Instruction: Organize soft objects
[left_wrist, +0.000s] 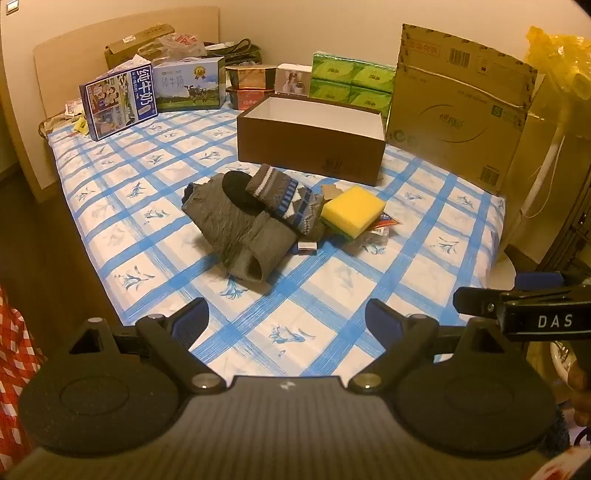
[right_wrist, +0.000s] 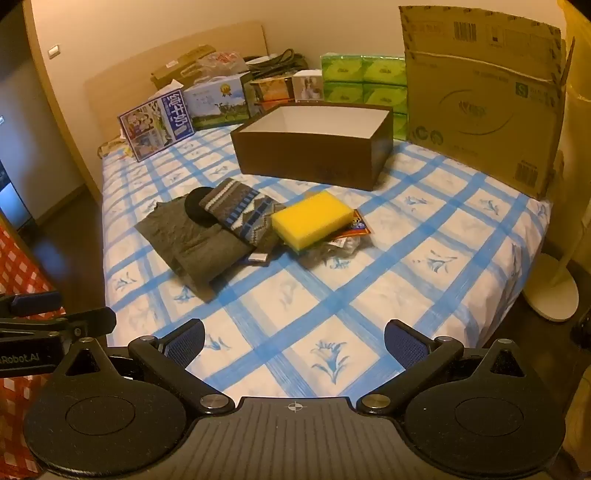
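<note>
A pile of soft things lies mid-bed: a grey folded garment (left_wrist: 236, 229) (right_wrist: 188, 236), a black sock (left_wrist: 240, 190) (right_wrist: 199, 206), a patterned grey-blue knit sock (left_wrist: 286, 197) (right_wrist: 243, 212) and a yellow sponge (left_wrist: 352, 208) (right_wrist: 312, 218) resting on snack wrappers (right_wrist: 352, 229). An open brown box (left_wrist: 310, 147) (right_wrist: 314, 155), white inside, stands behind the pile. My left gripper (left_wrist: 284, 319) is open and empty, near the bed's front edge. My right gripper (right_wrist: 295, 341) is open and empty, also short of the pile.
Milk cartons (left_wrist: 118, 103), green tissue packs (left_wrist: 351, 83) and a large cardboard box (left_wrist: 458, 110) line the far side of the blue checked bed (left_wrist: 295, 332). A fan base (right_wrist: 550, 291) stands on the floor at right. Red checked cloth (right_wrist: 18, 258) hangs at left.
</note>
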